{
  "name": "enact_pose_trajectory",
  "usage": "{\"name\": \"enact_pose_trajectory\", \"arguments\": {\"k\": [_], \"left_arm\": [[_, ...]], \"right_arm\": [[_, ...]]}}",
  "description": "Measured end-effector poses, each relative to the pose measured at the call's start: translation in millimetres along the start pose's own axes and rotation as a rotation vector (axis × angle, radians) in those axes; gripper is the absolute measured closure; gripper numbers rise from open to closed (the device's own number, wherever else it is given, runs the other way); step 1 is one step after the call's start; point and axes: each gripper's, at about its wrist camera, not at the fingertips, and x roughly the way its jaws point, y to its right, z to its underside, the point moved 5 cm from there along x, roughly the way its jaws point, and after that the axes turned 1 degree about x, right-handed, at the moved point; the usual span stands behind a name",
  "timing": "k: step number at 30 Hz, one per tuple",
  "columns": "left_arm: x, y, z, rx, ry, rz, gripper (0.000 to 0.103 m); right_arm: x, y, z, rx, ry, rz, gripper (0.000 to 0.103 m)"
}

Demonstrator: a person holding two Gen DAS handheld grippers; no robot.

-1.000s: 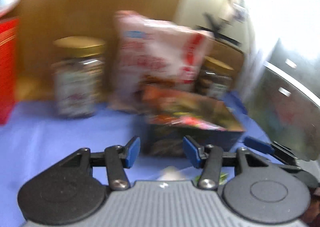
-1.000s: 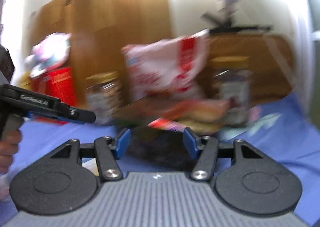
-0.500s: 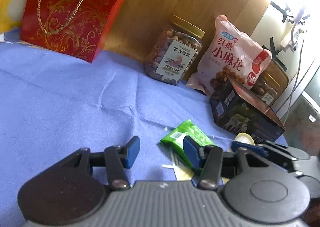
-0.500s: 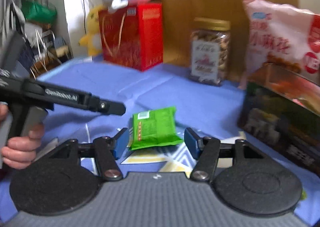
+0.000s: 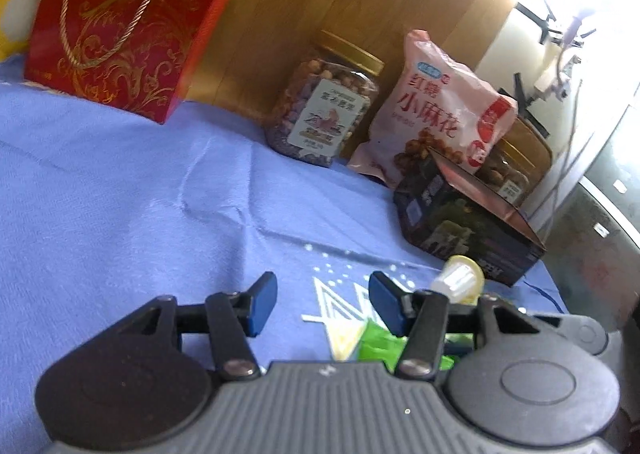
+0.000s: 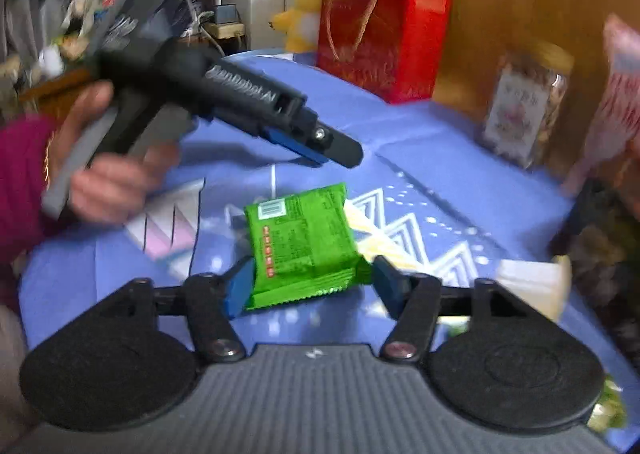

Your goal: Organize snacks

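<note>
You are bringing the right tongs point(image 6: 306, 286) onto the green snack packet point(image 6: 300, 244), lying flat on the blue surface point(image 6: 440, 174). Its near crimped edge sits between the spread pads, which have just been widening and are not yet pressing it; its long axis runs away from you. The left tongs point(image 5: 322, 304) are gaping partway over bare cloth, holding nothing, the packet just right of them. Their side reads "GenRobot.AI"; the pink bag point(image 5: 436, 110) reads "红糖小麻花".
</note>
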Motion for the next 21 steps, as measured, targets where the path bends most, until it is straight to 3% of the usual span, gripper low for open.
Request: {"name": "enact_pose_trajectory", "arguments": {"k": [2, 4, 7, 12, 17, 19, 21], "left_arm": [[-4.4, 6.9, 1.8, 0.017, -0.008, 0.013, 0.051], [-10.4, 14.8, 6.5, 0.039, -0.017, 0.03, 0.051], [-18.4, 25.2, 17.3, 0.067, -0.047, 0.052, 0.051], [-19.7, 33.7, 33.2, 0.083, -0.112, 0.049, 0.051], [-9.2, 41.2, 43.9, 0.096, -0.157, 0.017, 0.055], [-6.4, 50.2, 47.3, 0.114, -0.169, 0.033, 0.061], [-3.5, 59.5, 47.8, 0.137, -0.17, 0.019, 0.06]], "right_arm": [[-14.5, 2.7, 9.3, 0.012, 0.017, 0.102, 0.025], [-27.5, 6.6, 17.4, 0.103, 0.033, 0.135, 0.025], [-38.9, 3.8, 27.0, 0.231, 0.071, 0.084, 0.025], [-27.2, -6.2, 28.2, 0.234, 0.068, 0.086, 0.027], [-9.4, -4.7, 26.8, 0.23, 0.037, 0.119, 0.043], [-9.0, -7.9, 26.7, 0.222, 0.051, 0.125, 0.063], [-10.6, -9.3, 27.1, 0.214, 0.056, 0.134, 0.066]]}}
